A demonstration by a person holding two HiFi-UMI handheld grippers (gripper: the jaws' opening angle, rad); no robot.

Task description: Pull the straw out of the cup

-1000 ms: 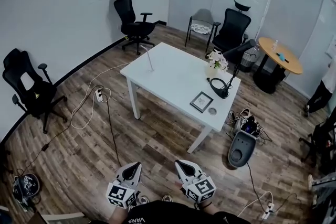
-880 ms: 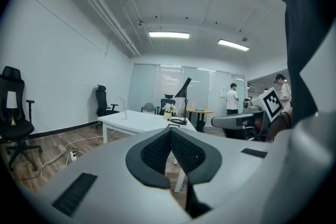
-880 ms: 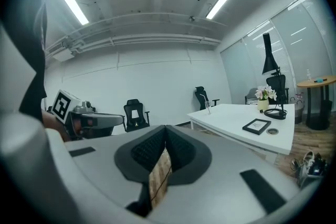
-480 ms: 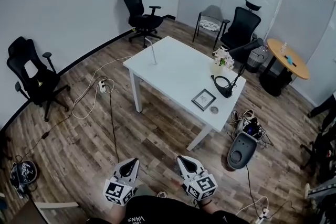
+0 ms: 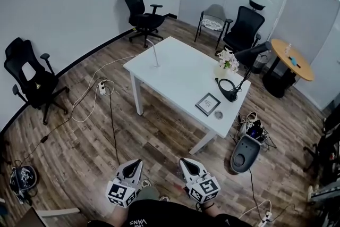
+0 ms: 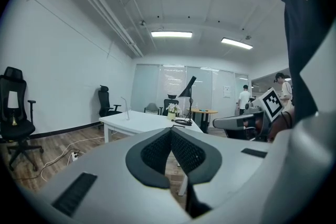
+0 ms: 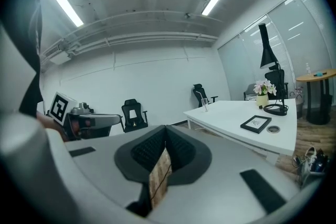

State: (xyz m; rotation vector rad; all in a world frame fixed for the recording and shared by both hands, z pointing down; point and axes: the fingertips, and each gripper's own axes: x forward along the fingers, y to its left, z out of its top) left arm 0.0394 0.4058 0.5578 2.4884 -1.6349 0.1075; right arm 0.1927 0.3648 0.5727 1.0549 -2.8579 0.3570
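A clear cup (image 5: 155, 64) with a tall white straw (image 5: 153, 53) stands upright near the far left corner of the white table (image 5: 180, 77). Both grippers are at the bottom of the head view, over the wooden floor and well short of the table. My left gripper (image 5: 139, 161) is shut with nothing in it, and my right gripper (image 5: 182, 160) is shut and empty too. In the left gripper view the jaws (image 6: 170, 129) meet, and the cup (image 6: 126, 114) is small and far off. From the right gripper (image 7: 165, 127) the cup (image 7: 204, 107) also shows far ahead.
On the table stand a black desk lamp (image 5: 234, 85), a flower vase (image 5: 223, 67) and a picture frame (image 5: 207, 104). Black office chairs (image 5: 139, 13) ring the room. Cables (image 5: 98, 95) and a grey device (image 5: 243, 152) lie on the floor. A round wooden table (image 5: 291, 58) is at the back right.
The head view has shifted, so the table sits slightly differently in frame. Both grippers have drifted a little forward together, still shut. The person at the right edge has left view.
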